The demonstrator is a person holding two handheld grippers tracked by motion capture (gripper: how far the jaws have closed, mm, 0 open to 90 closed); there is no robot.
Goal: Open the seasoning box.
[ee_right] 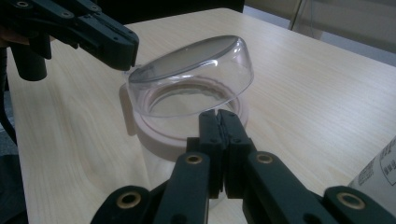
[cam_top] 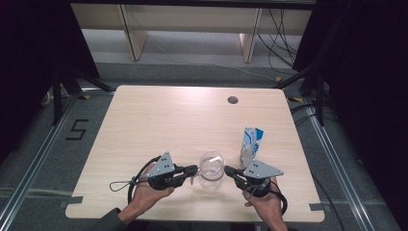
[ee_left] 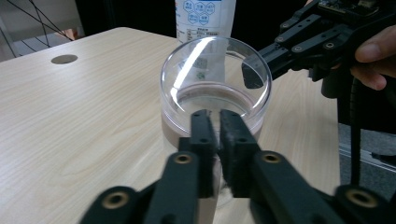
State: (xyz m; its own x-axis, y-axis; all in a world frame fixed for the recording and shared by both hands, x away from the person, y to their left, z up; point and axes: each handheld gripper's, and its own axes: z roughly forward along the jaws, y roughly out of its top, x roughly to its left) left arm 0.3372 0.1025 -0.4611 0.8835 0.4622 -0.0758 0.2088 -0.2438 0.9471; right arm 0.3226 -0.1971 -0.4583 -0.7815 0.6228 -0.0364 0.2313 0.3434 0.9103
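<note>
A clear jar (cam_top: 211,169) with a pale pink collar (ee_right: 154,135) and a clear domed lid (ee_right: 196,70) stands near the table's front edge, between my two grippers. The lid sits tilted on the collar. From the left, my left gripper (cam_top: 195,169) meets the lid's rim, its jaws a narrow slit apart (ee_left: 218,114), and I see nothing pinched between them. From the right, my right gripper (cam_top: 226,169) has its jaws pressed together (ee_right: 219,114) at the collar's near side. Its tip (ee_left: 252,74) touches the lid's edge.
A blue and white carton (cam_top: 251,144) stands upright just behind my right gripper. A round cable hole (cam_top: 233,100) sits near the table's far edge. Dark frames, cables and wooden furniture legs surround the table on the floor.
</note>
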